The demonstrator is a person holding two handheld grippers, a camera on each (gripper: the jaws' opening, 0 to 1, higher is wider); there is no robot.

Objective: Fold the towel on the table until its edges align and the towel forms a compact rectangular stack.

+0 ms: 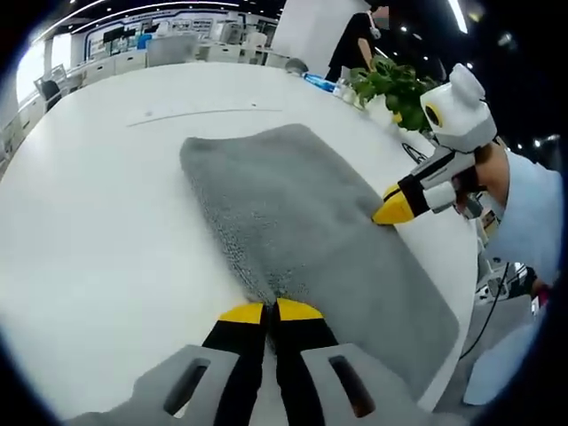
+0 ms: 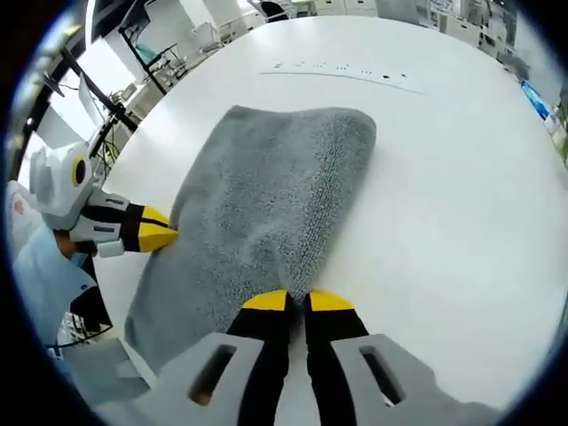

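A grey towel (image 1: 302, 222) lies flat on the white round table (image 1: 98, 213) as a long folded rectangle. My left gripper (image 1: 271, 312) is shut on the towel's near long edge, where the cloth puckers between the yellow tips. Across the towel, my right gripper (image 1: 390, 207), held by a hand in a light blue sleeve, pinches the opposite long edge. In the right gripper view the same towel (image 2: 266, 195) runs away from my right gripper (image 2: 297, 302), which is shut on its edge. There the left gripper (image 2: 160, 233) bites the far side.
A potted green plant (image 1: 390, 84) and a blue item (image 1: 319, 82) stand at the table's far right rim. A person in black (image 1: 355, 40) stands behind. A thin cable (image 1: 204, 113) crosses the far tabletop. Desks and chairs lie beyond the table (image 2: 461, 177).
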